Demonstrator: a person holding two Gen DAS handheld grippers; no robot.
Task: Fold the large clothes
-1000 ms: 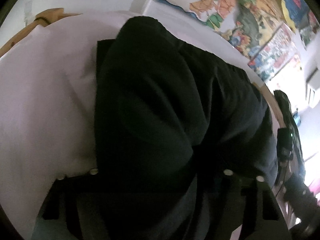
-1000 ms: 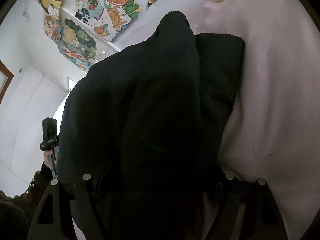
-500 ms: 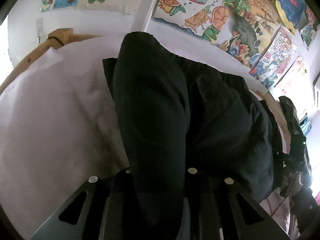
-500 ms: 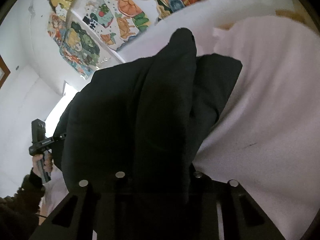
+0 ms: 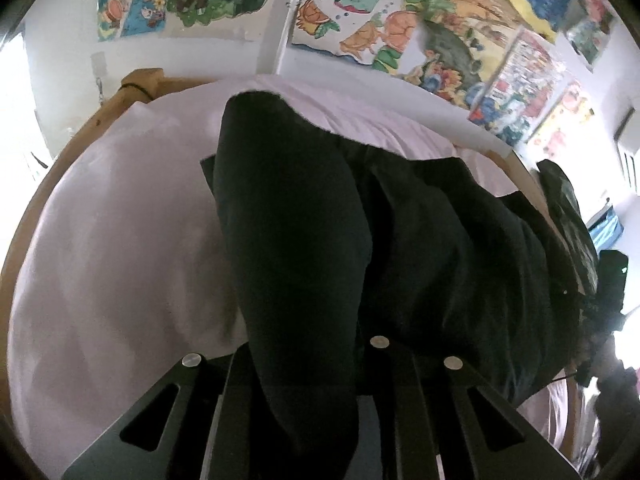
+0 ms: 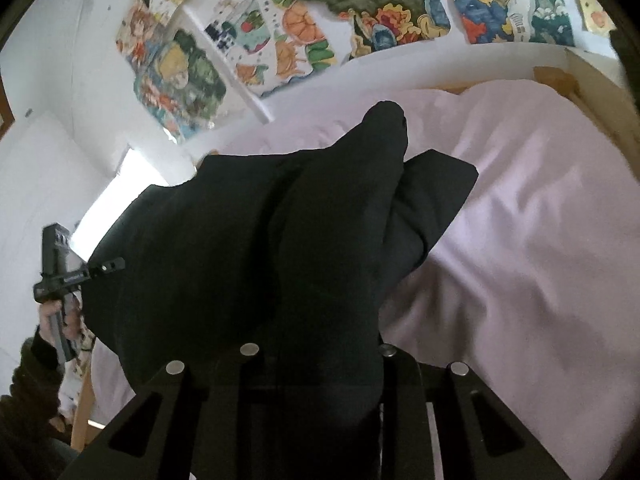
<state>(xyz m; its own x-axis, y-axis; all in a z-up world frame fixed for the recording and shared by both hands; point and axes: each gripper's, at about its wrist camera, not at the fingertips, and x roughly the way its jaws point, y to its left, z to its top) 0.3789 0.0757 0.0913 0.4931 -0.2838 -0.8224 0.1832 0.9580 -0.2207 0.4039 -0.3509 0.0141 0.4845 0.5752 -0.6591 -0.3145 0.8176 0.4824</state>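
A large black garment (image 5: 400, 248) hangs between my two grippers above a bed with a pale pink sheet (image 5: 120, 240). My left gripper (image 5: 304, 360) is shut on one bunched end of the garment, which drapes over and hides its fingertips. My right gripper (image 6: 316, 360) is shut on the other bunched end of the black garment (image 6: 280, 248). The lower part of the garment rests folded on the sheet (image 6: 520, 240). The right gripper shows at the right edge of the left wrist view (image 5: 608, 288), and the left gripper at the left of the right wrist view (image 6: 60, 272).
A wooden bed frame (image 5: 120, 96) rims the mattress. Colourful drawings (image 5: 400, 28) cover the white wall behind the bed; they also show in the right wrist view (image 6: 320, 32). The person's sleeve and hand (image 6: 52, 320) are at the lower left.
Both grippers closed on the garment and lifted its ends up and back. More of the wall and sheet is in view, and the garment hangs in narrower bunches.
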